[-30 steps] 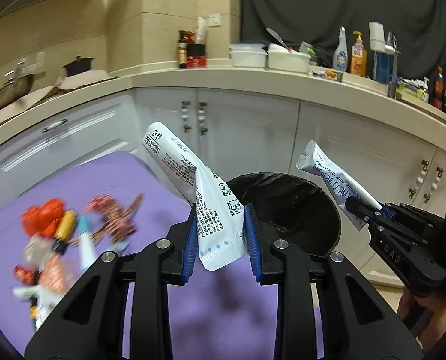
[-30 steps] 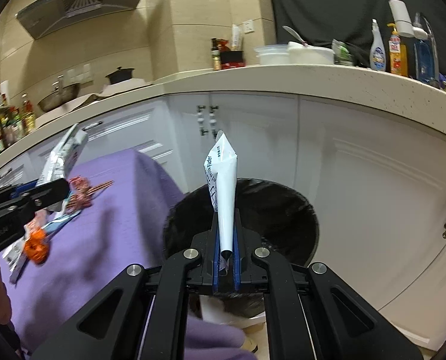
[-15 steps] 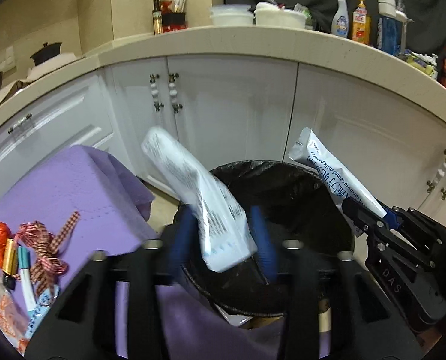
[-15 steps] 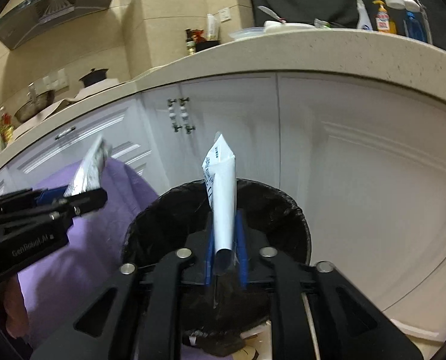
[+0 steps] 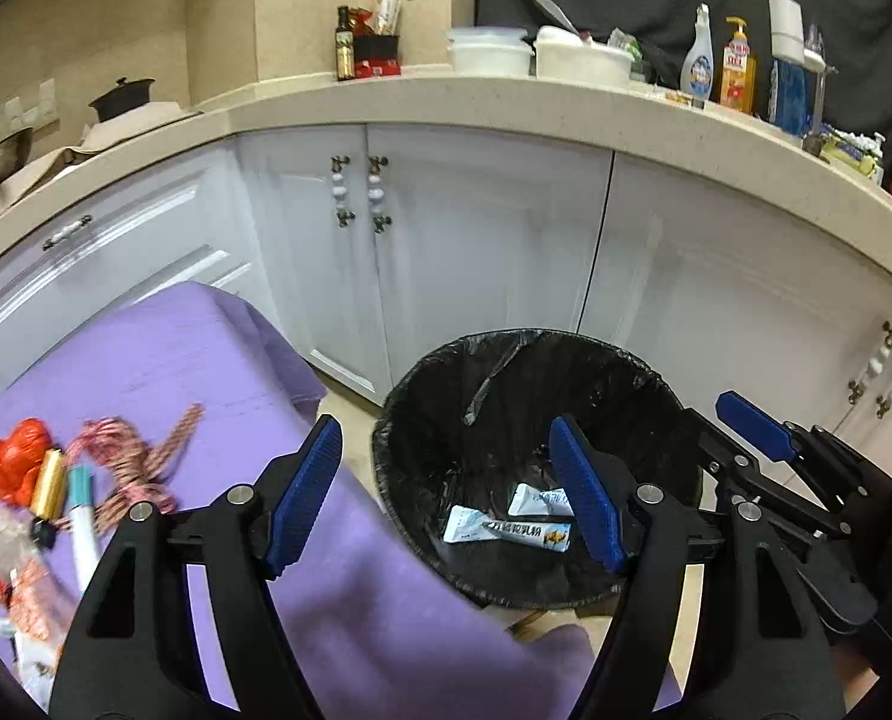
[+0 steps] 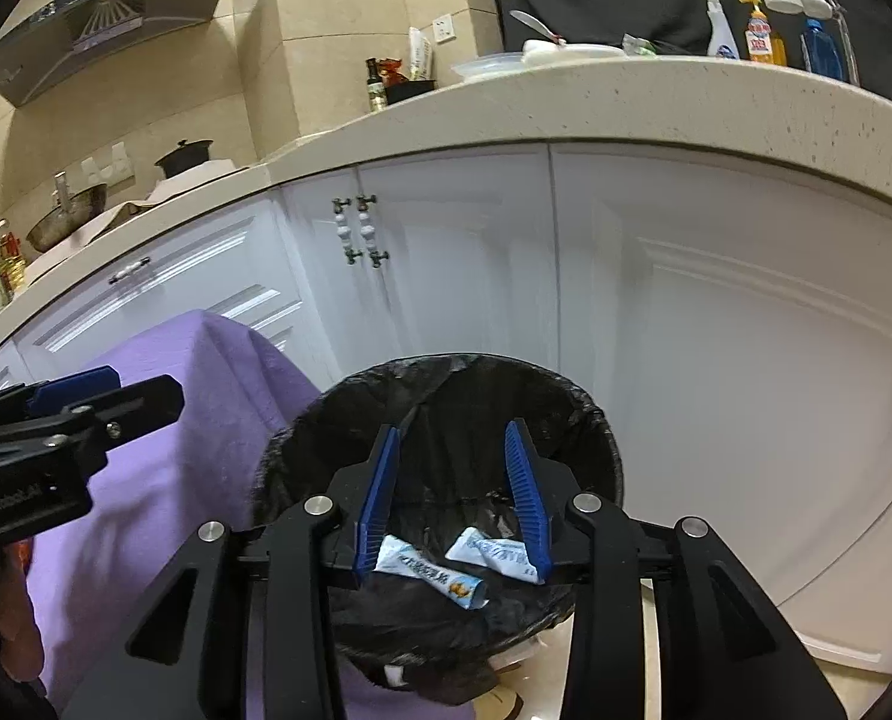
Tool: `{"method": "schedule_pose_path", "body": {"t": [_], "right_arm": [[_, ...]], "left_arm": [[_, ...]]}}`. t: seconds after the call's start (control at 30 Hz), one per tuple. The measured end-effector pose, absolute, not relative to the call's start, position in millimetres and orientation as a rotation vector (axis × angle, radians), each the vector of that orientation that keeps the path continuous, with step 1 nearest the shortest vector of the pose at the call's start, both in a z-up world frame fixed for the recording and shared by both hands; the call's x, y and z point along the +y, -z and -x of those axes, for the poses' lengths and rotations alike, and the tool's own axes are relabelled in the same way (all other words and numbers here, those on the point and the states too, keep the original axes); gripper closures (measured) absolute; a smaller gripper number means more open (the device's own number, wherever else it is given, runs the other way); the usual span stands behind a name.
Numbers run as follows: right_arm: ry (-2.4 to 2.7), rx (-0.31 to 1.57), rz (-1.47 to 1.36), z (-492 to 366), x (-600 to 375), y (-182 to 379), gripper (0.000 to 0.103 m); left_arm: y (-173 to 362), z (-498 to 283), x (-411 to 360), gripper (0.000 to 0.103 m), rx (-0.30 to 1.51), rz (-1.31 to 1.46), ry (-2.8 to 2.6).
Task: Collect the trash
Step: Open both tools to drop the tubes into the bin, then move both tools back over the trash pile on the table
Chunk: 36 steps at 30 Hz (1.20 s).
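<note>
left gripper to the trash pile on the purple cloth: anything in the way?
Nothing visible blocks it. The left gripper is empty, jaws opening, above the bin's rim beside the purple cloth. The trash pile lies uncovered on the cloth to its left. The right gripper is on the other side, over the bin.

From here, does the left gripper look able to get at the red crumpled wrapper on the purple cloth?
Probably yes. The left gripper has nothing between its opening jaws, and the red crumpled wrapper lies uncovered on the purple cloth beside a gold tube. It points at the bin now, so it must swing across.
</note>
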State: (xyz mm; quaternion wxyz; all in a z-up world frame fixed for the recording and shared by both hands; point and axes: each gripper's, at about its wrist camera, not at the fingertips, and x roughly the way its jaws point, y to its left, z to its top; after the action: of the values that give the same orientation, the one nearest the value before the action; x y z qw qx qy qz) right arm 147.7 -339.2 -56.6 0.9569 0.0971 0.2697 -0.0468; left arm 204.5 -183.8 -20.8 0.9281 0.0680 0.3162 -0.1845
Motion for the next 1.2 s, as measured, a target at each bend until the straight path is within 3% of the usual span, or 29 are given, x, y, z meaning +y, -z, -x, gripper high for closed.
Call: {"method": "schedule_pose_path", "body": {"t": [0.7, 1.2], "right_arm": [[-0.268, 0.571, -0.085, -102, -178, 36, 0.062], [-0.458, 0.645, 0.017, -114, -80, 46, 0.062]], "left_arm": [[6, -82, 10, 0.029, 0.620, -0.066, 0.010], [22, -52, 134, 0.029, 0.660, 0.049, -0.242]]}}
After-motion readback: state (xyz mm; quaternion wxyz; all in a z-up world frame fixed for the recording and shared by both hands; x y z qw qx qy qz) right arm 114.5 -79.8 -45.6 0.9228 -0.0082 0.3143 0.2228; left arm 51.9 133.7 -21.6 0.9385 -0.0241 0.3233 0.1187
